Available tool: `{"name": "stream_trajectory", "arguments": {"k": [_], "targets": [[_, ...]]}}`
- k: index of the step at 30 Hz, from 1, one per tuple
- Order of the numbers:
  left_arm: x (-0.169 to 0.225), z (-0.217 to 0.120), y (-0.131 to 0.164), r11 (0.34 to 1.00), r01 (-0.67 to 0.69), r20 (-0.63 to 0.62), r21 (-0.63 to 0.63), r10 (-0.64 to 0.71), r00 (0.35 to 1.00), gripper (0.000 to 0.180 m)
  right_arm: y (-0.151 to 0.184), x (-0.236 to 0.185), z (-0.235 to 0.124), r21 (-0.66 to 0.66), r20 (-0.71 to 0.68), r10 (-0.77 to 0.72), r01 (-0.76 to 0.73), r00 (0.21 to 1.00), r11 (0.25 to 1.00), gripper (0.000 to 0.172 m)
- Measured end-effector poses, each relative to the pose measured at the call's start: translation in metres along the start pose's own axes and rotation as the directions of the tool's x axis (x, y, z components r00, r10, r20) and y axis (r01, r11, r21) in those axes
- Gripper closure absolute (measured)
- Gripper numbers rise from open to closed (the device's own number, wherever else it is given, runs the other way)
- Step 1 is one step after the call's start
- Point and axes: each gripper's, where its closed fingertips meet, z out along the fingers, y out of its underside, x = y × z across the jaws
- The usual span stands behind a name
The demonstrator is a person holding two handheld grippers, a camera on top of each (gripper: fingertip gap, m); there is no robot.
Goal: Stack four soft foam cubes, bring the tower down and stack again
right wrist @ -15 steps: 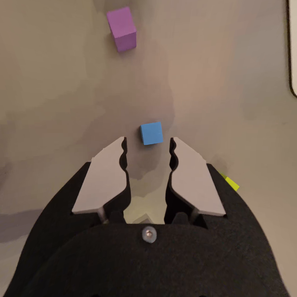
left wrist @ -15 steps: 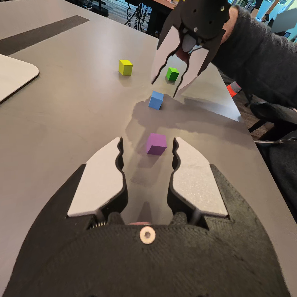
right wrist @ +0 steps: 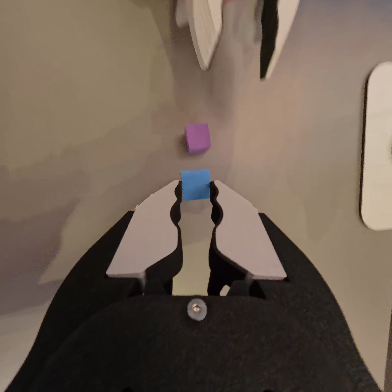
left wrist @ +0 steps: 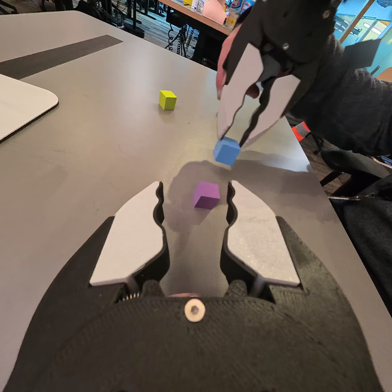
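Carrying the blue cube (right wrist: 195, 185) to the purple cube (left wrist: 206, 195) is the step in hand, judged from how things lie: the right tongs (right wrist: 195, 186) pinch the blue one at the very tips, a black pad pressed on each side, and in the left wrist view it hangs clear of the table (left wrist: 106, 169) with its shadow beneath. To do it well, bring it straight above the purple cube, which sits at twelve o'clock from the right tongs, turn it until the faces line up, lower until foam meets foam, then ease the jaws apart without dragging sideways. The tip-only hold looks shallow, so a slow carry seems wise, and a squeeze no harder than needed, since soft foam would likely bulge and spring on release. The left tongs (left wrist: 195, 197) are spread, the purple cube standing between their fingertips and nearer the right one, touched by neither; they could steady it if needed. A yellow cube (left wrist: 167, 100) lies well apart at eleven o'clock; the fourth is not seen. All are small matte cubes with crisp edges; the table is smooth grey with a dull sheen, and a white mat (left wrist: 23, 101) with rounded corners lies at nine o'clock.
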Motion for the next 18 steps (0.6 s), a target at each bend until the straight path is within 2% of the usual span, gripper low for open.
{"name": "stream_trajectory", "arguments": {"k": [3, 7, 18], "targets": [[0.000, 0.000, 0.000, 1.000, 0.001, 0.002, 0.001, -0.001, 1.000, 0.126, -0.025, -0.001, 0.010, -0.011, 0.018, -0.065, 0.065, 0.998, 0.998, 0.147], [0.000, -0.002, -0.003, 1.000, 0.008, -0.003, 0.023, -0.008, 1.000, 0.126, -0.037, 0.003, 0.023, -0.043, 0.039, -0.101, 0.102, 0.994, 0.994, 0.147], [-0.001, -0.004, -0.005, 0.999, 0.020, -0.014, 0.042, -0.019, 1.000, 0.125, -0.037, 0.006, 0.035, -0.111, 0.067, -0.113, 0.120, 0.991, 0.987, 0.147]]}}
